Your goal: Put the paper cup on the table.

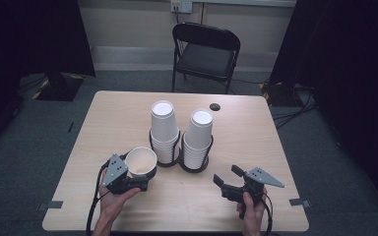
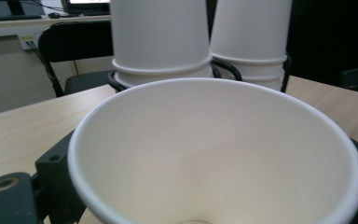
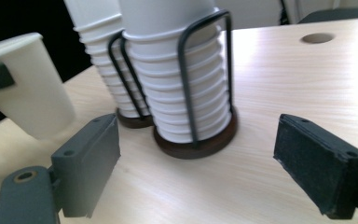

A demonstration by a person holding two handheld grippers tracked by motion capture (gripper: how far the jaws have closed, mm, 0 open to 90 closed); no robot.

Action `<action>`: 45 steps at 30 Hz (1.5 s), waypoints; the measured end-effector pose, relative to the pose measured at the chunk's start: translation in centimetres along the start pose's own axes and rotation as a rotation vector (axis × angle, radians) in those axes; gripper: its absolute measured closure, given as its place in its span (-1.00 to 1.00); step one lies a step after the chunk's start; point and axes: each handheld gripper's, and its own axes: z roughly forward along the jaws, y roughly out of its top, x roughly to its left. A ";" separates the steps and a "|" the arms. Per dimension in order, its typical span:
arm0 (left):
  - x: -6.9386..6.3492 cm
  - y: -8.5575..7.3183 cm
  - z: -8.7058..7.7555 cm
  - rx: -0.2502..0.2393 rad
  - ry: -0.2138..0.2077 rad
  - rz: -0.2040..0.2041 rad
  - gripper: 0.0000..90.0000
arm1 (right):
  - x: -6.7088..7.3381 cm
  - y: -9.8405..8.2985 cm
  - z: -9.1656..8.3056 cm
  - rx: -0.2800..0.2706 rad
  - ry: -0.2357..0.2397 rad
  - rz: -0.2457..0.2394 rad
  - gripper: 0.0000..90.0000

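Left gripper (image 1: 139, 178) clamped on a single white paper cup (image 1: 141, 162), mouth tilted up, held just above the table (image 1: 256, 132) in front of the left stack of upturned cups (image 1: 164, 129). Right gripper (image 1: 225, 176) with jaws spread wide and bare, low over the table, aimed at the right stack (image 3: 186, 88) in its black wire holder (image 3: 193, 140). Folding chair (image 1: 205, 54) beyond.

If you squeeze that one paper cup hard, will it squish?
Probably. The paper cup looks thin-walled and empty, so hard pressure from the left tongs would likely dent its open rim. It seems very light, so it lifts easily. Set down on its narrow base, a small bump might tip it.
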 end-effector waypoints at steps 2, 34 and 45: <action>0.4 0.2 0.0 0.001 0.009 -0.007 -0.81 | -0.1 -0.2 -0.1 -0.009 -0.014 -0.003 -0.69; 7.4 -1.6 3.0 0.048 0.141 -0.087 -0.83 | -1.5 -3.7 -0.1 -0.099 -0.177 -0.097 -0.70; 7.5 -3.2 3.9 0.095 0.117 -0.099 -0.82 | -1.3 -3.7 -0.1 -0.110 -0.222 -0.106 -0.70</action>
